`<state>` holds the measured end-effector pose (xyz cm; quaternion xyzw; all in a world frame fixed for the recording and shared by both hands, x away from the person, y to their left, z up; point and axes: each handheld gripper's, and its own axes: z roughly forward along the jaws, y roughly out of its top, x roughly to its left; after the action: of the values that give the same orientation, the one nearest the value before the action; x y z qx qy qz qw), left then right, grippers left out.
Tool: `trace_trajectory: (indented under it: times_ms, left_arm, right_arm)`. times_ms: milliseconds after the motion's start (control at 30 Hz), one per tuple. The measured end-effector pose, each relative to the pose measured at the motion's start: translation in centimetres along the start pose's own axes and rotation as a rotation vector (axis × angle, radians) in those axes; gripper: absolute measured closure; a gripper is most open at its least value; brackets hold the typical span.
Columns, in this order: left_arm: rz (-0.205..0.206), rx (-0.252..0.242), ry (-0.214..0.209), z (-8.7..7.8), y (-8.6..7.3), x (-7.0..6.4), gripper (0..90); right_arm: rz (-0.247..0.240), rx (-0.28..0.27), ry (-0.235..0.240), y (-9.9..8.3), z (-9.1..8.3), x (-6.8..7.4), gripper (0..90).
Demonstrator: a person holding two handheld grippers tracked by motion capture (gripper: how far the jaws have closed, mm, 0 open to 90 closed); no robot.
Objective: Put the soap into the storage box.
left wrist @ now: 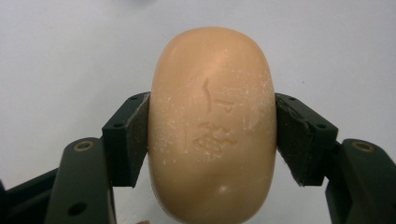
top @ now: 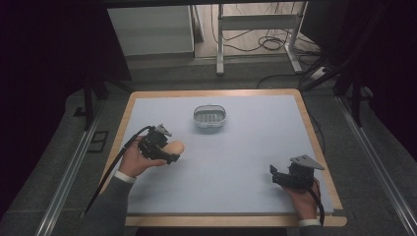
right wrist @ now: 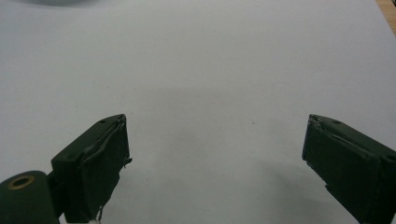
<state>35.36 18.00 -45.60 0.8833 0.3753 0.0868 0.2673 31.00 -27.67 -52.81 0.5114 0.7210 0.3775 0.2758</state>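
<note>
Soap bar [left wrist: 212, 128], tan and oval with a stamped mark on its face, sits clamped between the jaws of your left gripper [top: 167, 153] over the left part of the pale blue mat [top: 236, 167]; both pads press its long sides. Further in, near the mat's far middle, stands a small grey dish [top: 210, 118]. Your right gripper [top: 277, 176] rests at the near right, jaws spread wide with nothing between them.

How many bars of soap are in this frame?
1. The soap bar is clamped between the jaws of the left tongs, at the table's left, nearer the person than the soap dish.
</note>
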Motion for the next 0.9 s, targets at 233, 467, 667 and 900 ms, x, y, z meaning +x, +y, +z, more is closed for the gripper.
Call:
trace_trajectory:
  times_ms: [233,467,667,900]
  left_arm:
    - [0.003,0.000,0.003,0.1,0.5,0.2,32.5]
    - [0.000,-0.002,0.002,0.3,0.9,0.4,32.5]
    - [0.002,-0.005,0.003,0.4,1.1,0.6,32.5]
    - [0.000,-0.004,0.006,0.4,1.3,0.8,32.5]
  right_arm:
    - [0.001,-0.002,-0.003,0.0,0.0,0.0,7.8]
    - [-0.002,-0.003,-0.006,0.0,0.0,0.0,7.8]
    - [-0.002,-0.004,-0.006,0.0,0.0,0.1,7.8]
    - [-0.006,-0.003,-0.003,0.0,0.0,0.1,7.8]
